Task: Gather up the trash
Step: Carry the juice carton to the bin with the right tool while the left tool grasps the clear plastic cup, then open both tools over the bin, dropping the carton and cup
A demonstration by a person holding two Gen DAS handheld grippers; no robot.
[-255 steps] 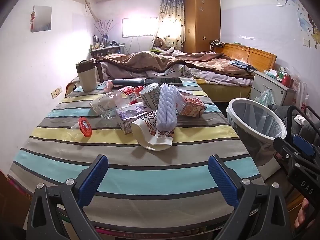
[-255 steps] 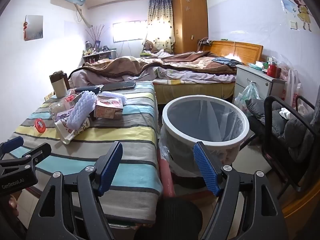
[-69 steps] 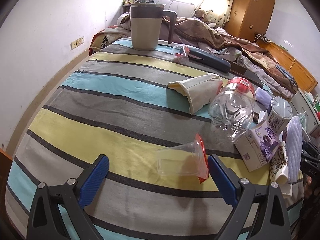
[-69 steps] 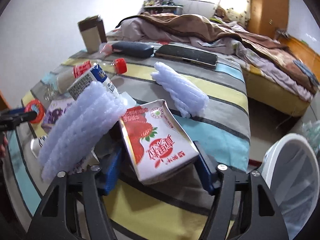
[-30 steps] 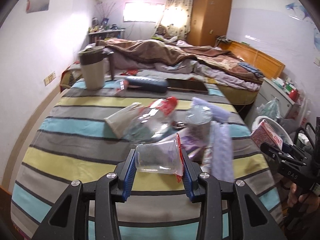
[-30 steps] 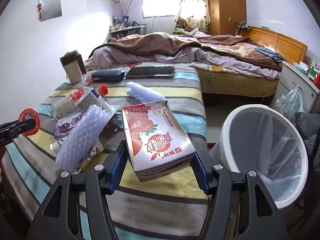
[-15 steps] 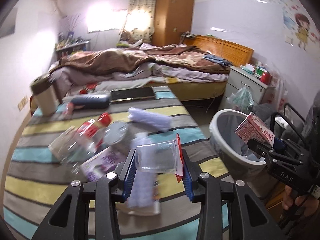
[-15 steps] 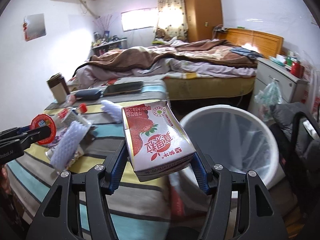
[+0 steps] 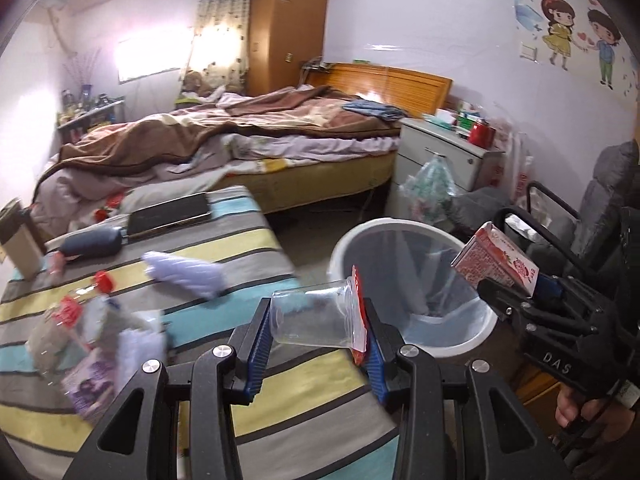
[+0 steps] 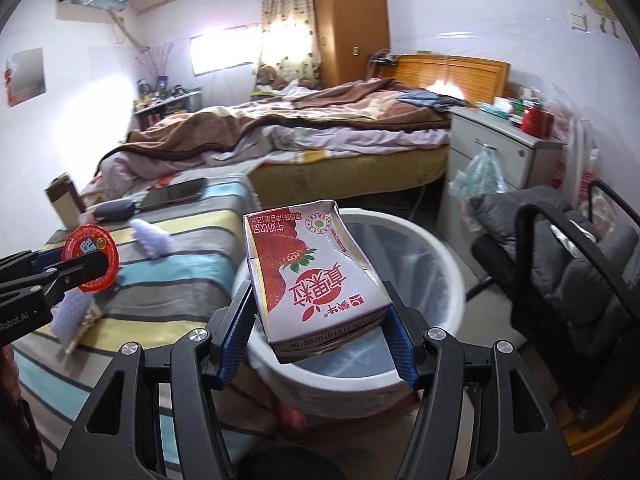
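Both claws have swung off the surface (image 9: 224,248) toward the bin (image 9: 416,280): the left claw (image 9: 316,330) grips the cup (image 9: 316,318) seemingly short of the rim, the right claw (image 10: 316,320) clamps the carton (image 10: 312,268) over it, so dropping looks next.

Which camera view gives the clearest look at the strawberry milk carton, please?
The right wrist view: the strawberry milk carton fills the centre, its printed face readable, clamped in the right gripper. The left wrist view shows it only small, at the right edge.
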